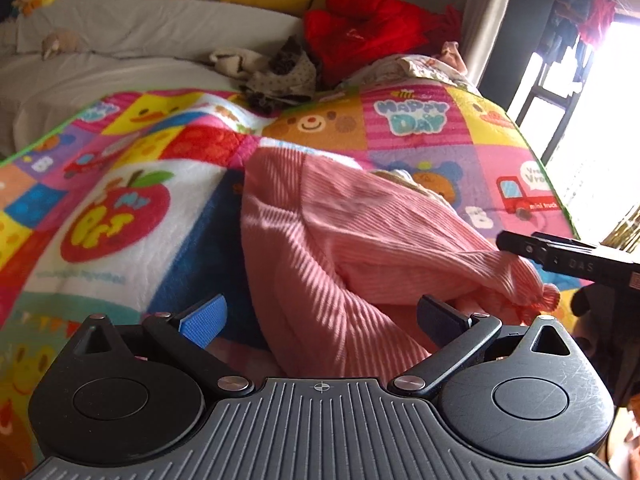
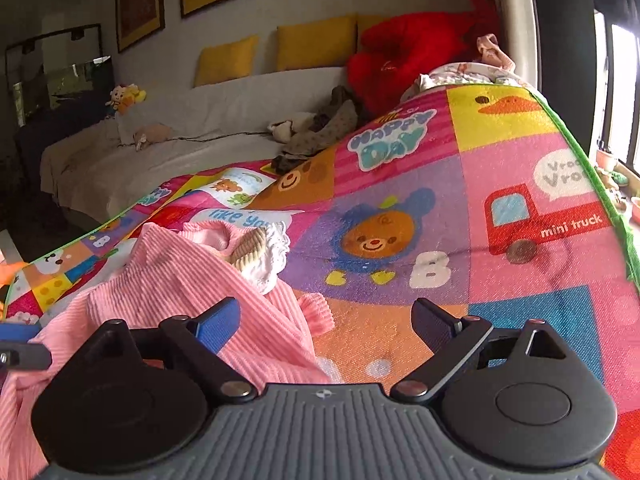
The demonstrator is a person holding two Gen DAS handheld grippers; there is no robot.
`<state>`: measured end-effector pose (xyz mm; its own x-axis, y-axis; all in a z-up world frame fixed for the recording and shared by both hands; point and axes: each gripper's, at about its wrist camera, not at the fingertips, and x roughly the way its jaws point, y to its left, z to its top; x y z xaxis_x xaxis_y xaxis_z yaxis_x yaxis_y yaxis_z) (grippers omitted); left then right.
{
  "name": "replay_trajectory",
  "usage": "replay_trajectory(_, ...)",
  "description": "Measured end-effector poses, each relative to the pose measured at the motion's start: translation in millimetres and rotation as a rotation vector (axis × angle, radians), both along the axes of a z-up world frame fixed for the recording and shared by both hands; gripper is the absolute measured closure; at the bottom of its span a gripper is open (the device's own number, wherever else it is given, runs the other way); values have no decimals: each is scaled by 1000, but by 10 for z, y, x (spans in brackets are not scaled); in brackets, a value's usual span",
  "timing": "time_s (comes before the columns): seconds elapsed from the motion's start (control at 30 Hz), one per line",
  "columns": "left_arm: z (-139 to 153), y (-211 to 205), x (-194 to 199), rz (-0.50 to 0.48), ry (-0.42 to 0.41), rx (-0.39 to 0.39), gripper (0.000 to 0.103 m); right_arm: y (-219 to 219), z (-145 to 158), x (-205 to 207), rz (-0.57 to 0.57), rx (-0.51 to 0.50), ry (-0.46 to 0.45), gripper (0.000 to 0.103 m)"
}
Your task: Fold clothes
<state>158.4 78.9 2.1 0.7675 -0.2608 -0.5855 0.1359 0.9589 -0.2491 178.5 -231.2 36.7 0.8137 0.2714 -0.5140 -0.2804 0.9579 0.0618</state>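
Fabric of a pink ribbed garment [image 1: 320, 240] is seen heaped on a colourful patchwork play mat [image 1: 132, 208], directly ahead of the left gripper [image 1: 320, 316]. The fingers of this gripper are held wide apart, and a thick fold of the garment is seen rising between them; whether either pad is touched by the cloth cannot be told. To the right of this gripper, the tip of the right gripper [image 1: 516, 246] is seen reaching in from the frame edge, close against a bunched end of the garment.

In the right wrist view, the right gripper [image 2: 326, 318] is likewise shown with its fingers spread, nothing being clamped between them. The pink garment [image 2: 192, 300] is spread ahead and to the left of it, its edge draped across the blue-padded left finger [image 2: 220, 326], while bare mat is seen under the right finger. A white lace-trimmed collar [image 2: 268, 256] is exposed at the far end of the garment.

Farther ahead of both grippers, a red plush item [image 2: 404, 60], yellow cushions [image 2: 316, 42] and a grey-covered sofa [image 2: 224, 108] are seen.
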Motion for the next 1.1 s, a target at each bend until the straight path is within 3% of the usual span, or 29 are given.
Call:
replay_trajectory(0.2,207,-260,4,-58,-79,140,0,31,-16,-307,149,-34,31,20)
replay_trajectory(0.4,214,-532,43,-108,-69,216,0,-162,-189,-339,110,54,116,21)
replay_trajectory(0.47,228,-608,26,-125,-75,234,0,-269,-222,-299,89,139,159,53)
replay_trajectory(0.53,259,-685,-15,-149,-98,258,0,-366,-202,-313,87,219,174,67)
replay_trajectory(0.67,339,-955,-156,-231,-217,359,0,-333,110,-365,126,256,107,89)
replay_trajectory(0.87,308,-1451,-111,-285,-385,513,0,-164,759,-345,249,357,20,91)
replay_trajectory(0.93,285,-1582,-59,-284,-432,556,0,-44,868,-355,287,347,5,91)
replay_trajectory(1.0,268,-1587,22,-246,-464,584,27,84,954,-366,321,328,-9,91)
replay_trajectory(1.03,271,-1545,83,-227,-455,583,62,137,977,-361,333,316,-14,91)
replay_trajectory(1.07,286,-1455,138,-216,-439,552,83,188,999,-356,344,304,-18,91)
replay_trajectory(1.1,315,-1324,180,-205,-429,501,92,228,1019,-343,350,289,-26,91)
